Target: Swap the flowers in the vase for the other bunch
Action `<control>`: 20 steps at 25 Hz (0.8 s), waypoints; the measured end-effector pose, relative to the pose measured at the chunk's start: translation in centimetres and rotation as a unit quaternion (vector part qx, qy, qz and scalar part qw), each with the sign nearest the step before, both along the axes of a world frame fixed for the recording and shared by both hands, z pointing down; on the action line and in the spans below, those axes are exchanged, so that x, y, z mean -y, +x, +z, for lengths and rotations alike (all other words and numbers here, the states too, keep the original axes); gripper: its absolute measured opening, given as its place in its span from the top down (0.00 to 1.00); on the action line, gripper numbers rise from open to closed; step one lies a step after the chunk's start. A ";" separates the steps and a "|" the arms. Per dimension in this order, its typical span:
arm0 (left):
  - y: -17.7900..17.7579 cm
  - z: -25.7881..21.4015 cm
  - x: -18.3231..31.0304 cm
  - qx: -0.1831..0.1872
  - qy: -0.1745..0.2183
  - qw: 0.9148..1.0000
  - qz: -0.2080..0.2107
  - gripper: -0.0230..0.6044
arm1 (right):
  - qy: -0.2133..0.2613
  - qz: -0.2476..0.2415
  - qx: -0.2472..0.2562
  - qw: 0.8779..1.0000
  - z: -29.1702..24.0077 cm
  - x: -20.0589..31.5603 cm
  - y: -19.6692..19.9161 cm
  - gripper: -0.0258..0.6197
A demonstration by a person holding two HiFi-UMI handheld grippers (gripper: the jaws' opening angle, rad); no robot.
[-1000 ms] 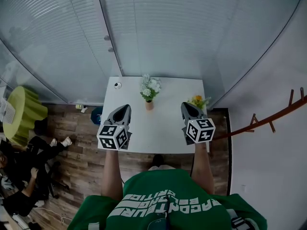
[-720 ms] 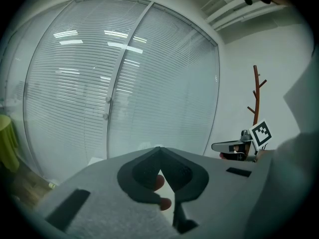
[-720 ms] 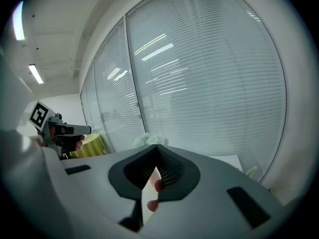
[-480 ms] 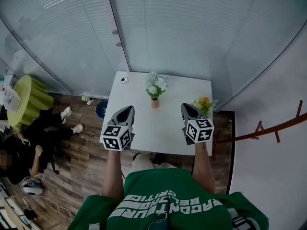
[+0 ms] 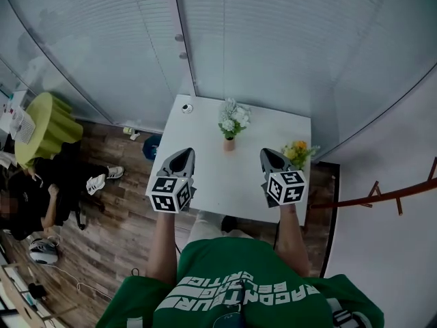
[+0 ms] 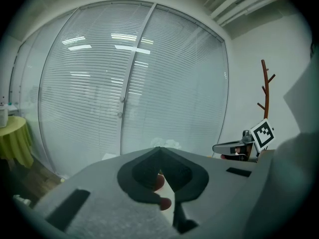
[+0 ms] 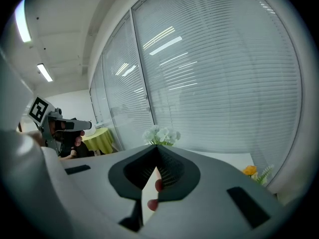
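Observation:
A small terracotta vase (image 5: 229, 144) with white flowers (image 5: 233, 118) stands at the middle back of the white table (image 5: 205, 176). In the right gripper view the white flowers (image 7: 162, 135) show just over the jaws. A yellow-orange bunch (image 5: 299, 152) lies at the table's right edge and also appears as the yellow bunch (image 7: 253, 172) low on the right. My left gripper (image 5: 183, 156) hovers over the table's near left, shut and empty. My right gripper (image 5: 268, 154) hovers over the near right, just short of the yellow bunch, shut and empty.
A small white round object (image 5: 186, 108) sits at the table's far left corner. A glass wall with blinds (image 5: 259, 39) runs behind the table. A green-draped round table (image 5: 44, 125) and seated people (image 5: 34, 203) are at the left, and a wooden coat rack (image 5: 392, 193) stands at the right.
Both grippers have sunk a little over the table's near edge and stayed shut. The head view has swung, so the table and flowers sit further right and lower in the picture.

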State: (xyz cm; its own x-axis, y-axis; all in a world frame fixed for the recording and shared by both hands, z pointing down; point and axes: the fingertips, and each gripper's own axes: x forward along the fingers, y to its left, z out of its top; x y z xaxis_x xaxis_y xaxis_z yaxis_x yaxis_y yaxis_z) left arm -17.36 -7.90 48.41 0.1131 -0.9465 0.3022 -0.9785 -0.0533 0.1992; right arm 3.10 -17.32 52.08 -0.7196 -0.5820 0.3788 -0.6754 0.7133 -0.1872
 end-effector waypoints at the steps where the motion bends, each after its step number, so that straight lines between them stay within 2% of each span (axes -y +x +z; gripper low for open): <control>1: -0.1 0.2 0.0 -0.003 -0.001 1.000 -0.002 0.96 | -0.001 -0.001 0.000 1.000 0.1 0.0 0.0 0.94; 9: -0.7 1.0 0.6 -0.002 -0.004 1.000 -0.011 0.96 | -0.005 -0.002 -0.005 1.000 1.2 0.6 -0.2 0.94; 13: -0.3 2.1 0.4 -0.005 -0.012 1.000 -0.008 0.96 | -0.014 -0.001 -0.012 1.000 2.3 0.3 0.5 0.94; 20: -0.6 4.9 0.4 0.000 -0.033 0.999 -0.005 0.96 | -0.014 -0.022 -0.017 1.000 4.3 0.9 -0.9 0.94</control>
